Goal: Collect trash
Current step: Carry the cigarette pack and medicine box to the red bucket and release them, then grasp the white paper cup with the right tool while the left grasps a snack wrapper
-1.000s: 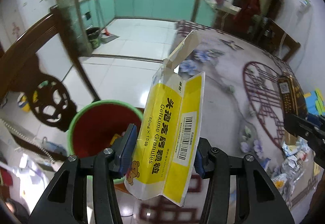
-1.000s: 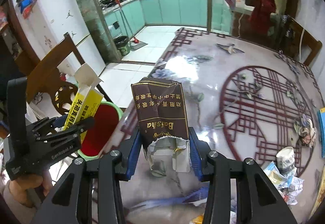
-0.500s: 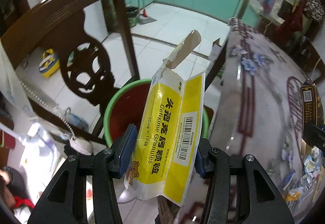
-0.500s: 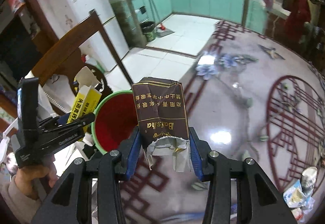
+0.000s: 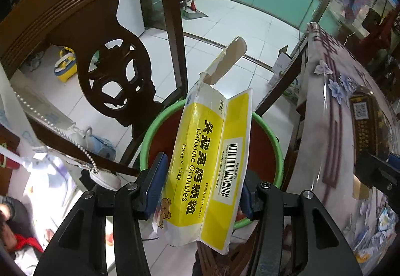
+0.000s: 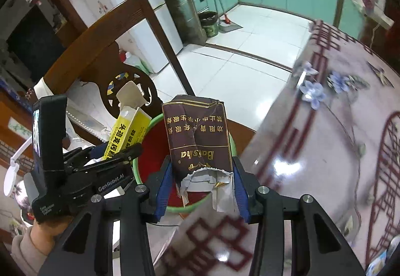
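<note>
My left gripper [image 5: 201, 191] is shut on a flattened yellow medicine box [image 5: 212, 158] and holds it above the red bin with a green rim [image 5: 271, 136]. My right gripper [image 6: 201, 191] is shut on a torn brown cigarette pack [image 6: 198, 143], held over the same bin [image 6: 152, 151] at the table's edge. The left gripper [image 6: 112, 163] with the yellow box [image 6: 127, 131] shows at the left of the right wrist view. The brown pack [image 5: 365, 123] shows at the right of the left wrist view.
A dark wooden chair [image 5: 105, 56] stands right behind the bin. The glass-topped patterned table [image 6: 337, 151] lies to the right, with more wrappers [image 5: 382, 221] at its near right. White tiled floor [image 5: 237, 21] leads to teal kitchen cabinets.
Both grippers have moved left off the table toward the bin, each still holding its box. The bin now lies directly beneath both boxes.
</note>
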`<state>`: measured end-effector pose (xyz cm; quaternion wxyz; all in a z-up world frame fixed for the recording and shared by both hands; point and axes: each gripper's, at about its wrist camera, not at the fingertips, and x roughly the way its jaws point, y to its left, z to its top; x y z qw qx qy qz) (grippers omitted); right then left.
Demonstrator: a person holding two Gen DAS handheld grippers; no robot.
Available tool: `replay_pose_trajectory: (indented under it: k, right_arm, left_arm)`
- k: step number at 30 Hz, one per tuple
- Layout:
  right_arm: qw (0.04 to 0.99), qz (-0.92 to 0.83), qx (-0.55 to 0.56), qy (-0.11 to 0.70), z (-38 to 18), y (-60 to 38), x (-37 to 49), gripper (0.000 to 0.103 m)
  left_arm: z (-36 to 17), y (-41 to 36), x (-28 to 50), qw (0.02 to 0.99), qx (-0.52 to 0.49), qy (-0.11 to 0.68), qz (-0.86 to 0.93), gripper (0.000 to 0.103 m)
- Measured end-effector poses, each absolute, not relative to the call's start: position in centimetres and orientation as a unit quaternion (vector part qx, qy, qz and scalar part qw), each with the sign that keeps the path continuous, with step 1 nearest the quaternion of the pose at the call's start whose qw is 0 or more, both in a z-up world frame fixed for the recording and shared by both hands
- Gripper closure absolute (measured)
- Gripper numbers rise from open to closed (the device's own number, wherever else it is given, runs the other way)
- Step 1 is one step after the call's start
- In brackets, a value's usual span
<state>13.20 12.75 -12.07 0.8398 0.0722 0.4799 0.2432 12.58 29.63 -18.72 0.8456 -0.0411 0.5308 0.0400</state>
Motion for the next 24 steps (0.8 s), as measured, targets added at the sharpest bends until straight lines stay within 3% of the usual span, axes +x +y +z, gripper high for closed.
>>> replay_pose_trajectory:
  k: [5, 8, 16, 24]
  right_arm:
    - [0.832, 0.259, 0.081, 0.484, -12.7, 13.9, 14.4, 0.054]
    - [0.836, 0.254, 0.085, 0.478, -12.8, 13.7, 14.5, 0.048]
    - [0.853, 0.228, 0.095, 0.460, -11.5, 9.9, 12.6, 0.046]
    - [0.874, 0.126, 0.120, 0.454, -11.3, -1.1, 6.7, 0.046]
  left_arm:
    - [-18.9, 30.2, 13.1, 0.844, -0.039, 0.532, 0.053, 0.045]
    - [-18.6, 30.4, 13.2, 0.846, -0.039, 0.528, 0.058, 0.025]
    - [-17.0, 29.1, 13.0, 0.860, -0.030, 0.508, 0.041, 0.024]
    - [-16.1, 22.4, 12.4, 0.863, 0.018, 0.503, -0.033, 0.024]
